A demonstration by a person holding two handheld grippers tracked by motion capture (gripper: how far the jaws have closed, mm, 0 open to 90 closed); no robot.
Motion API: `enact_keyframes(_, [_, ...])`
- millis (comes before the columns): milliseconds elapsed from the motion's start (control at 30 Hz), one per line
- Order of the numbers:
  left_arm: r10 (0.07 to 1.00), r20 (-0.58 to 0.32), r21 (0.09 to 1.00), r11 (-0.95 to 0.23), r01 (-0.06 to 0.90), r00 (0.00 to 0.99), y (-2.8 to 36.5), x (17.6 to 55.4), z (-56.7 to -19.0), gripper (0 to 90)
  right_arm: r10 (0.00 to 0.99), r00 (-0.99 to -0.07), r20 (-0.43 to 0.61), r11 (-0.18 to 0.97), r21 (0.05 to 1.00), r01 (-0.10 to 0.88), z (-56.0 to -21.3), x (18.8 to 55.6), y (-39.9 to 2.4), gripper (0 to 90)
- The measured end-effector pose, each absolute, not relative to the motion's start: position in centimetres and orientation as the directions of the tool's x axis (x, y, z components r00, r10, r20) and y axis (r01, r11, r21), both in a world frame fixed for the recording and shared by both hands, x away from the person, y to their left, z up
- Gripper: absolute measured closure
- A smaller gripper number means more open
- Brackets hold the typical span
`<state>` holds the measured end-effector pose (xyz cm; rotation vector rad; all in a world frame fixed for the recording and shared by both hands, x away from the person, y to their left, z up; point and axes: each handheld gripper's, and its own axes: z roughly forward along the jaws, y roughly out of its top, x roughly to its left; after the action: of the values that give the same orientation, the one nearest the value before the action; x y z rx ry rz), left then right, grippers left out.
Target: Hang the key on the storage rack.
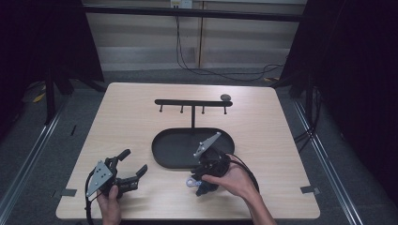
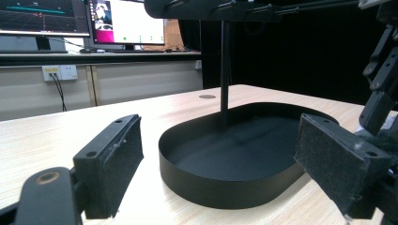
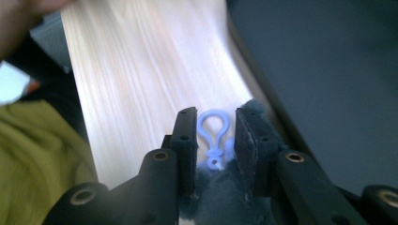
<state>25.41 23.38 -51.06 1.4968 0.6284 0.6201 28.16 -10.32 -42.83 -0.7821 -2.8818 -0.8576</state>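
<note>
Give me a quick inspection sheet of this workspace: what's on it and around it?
Surface: pale wooden table.
Job's things: fluffy dark toy with a pale blue clip; black oval tray with a hook stand.
Clutter: small dark disc.
Grippers: left tongs open, nothing between them; right tongs closed on the toy.
Cables: black cables trailing on the floor.
Surroundings: monitors, wall sockets.

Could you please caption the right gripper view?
Right gripper shut on a fluffy grey keychain with light-blue clip.
</note>
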Motion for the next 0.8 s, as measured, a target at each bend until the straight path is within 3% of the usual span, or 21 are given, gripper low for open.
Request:
enact_keyframes(267, [0.716, 0.002, 1.000, -0.015, 0.012, 0.699, 23.4, 25.4, -51.1, 15.2, 0.409, -0.893, 0.187, 0.817, 0.360, 0.449, -43.4, 29.6, -8.6, 78.8])
enact_keyframes(800, [0.714, 0.002, 1.000, -0.015, 0.013, 0.700, 23.4, 25.4, -51.1, 15.3, 0.334, -0.927, 0.171, 0.920, 0.155, 0.360, -45.2, 30.9, -5.4, 76.9])
